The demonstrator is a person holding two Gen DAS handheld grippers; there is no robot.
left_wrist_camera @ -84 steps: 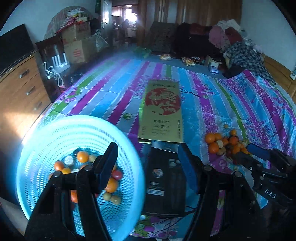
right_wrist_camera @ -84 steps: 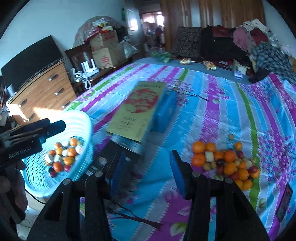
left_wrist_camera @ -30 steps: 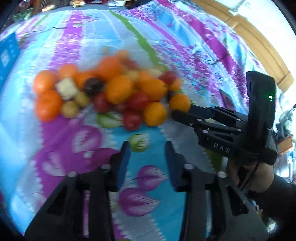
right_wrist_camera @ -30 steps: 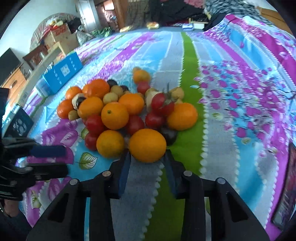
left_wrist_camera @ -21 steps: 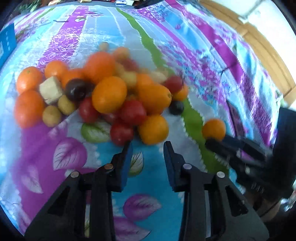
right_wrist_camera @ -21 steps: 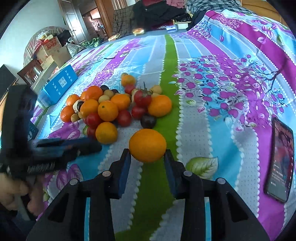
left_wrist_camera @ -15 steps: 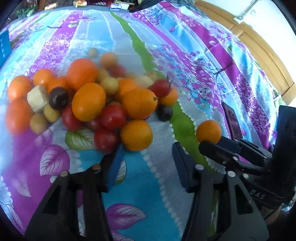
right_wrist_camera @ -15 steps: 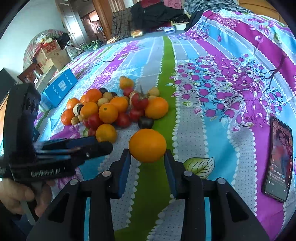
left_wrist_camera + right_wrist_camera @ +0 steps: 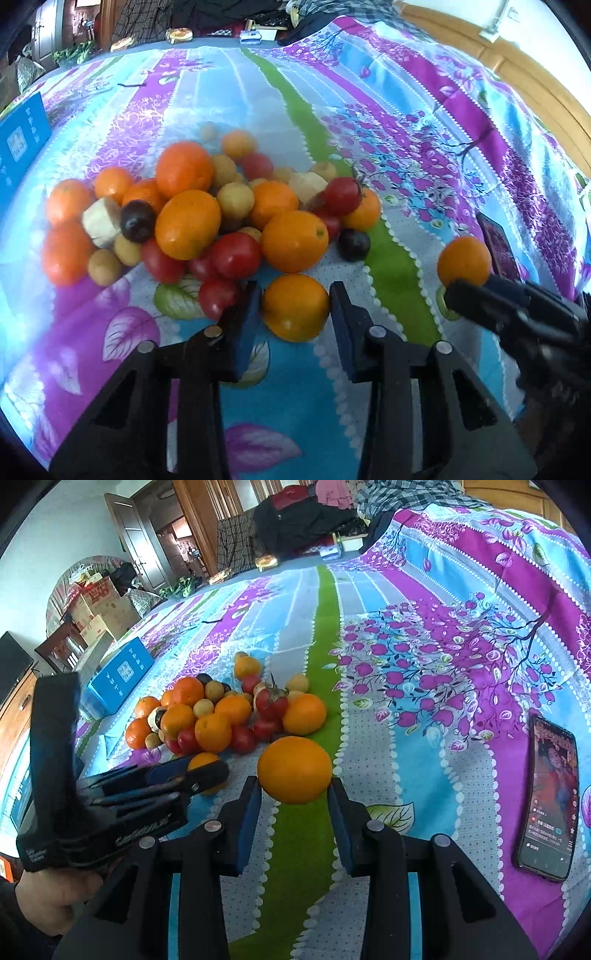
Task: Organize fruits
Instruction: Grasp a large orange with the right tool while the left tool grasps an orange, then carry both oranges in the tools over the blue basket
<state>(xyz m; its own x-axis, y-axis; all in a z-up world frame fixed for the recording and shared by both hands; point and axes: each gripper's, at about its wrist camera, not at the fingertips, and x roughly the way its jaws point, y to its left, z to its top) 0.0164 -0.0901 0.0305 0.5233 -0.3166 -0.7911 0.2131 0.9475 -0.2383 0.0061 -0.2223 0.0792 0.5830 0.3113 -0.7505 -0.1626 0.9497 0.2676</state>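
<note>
The right gripper (image 9: 293,799) is clamped on an orange (image 9: 294,770), held off the bedspread (image 9: 424,768) just in front of the fruit pile (image 9: 225,710); both pads bear on its sides. The left gripper (image 9: 294,314) is closing round a second orange (image 9: 295,312) that lies on the bedspread at the near edge of the pile (image 9: 207,218); the pads flank it closely, but firm contact cannot be confirmed from either view. Risks, as judged: both oranges are round and smooth-skinned and sit near the tips of the pads, so a quick swing or a loose squeeze may let either slip out and roll across the soft cover. The left pad stands hard against a tomato (image 9: 218,297); as the jaws shut it may nudge or pinch that fruit and set neighbours rolling. Over-squeezing could bruise the fruit. The two grippers work close together, and a careless lift may knock one against the other. A phone (image 9: 548,805) lies at the right, in the path of any dropped orange. No container is in view.
</note>
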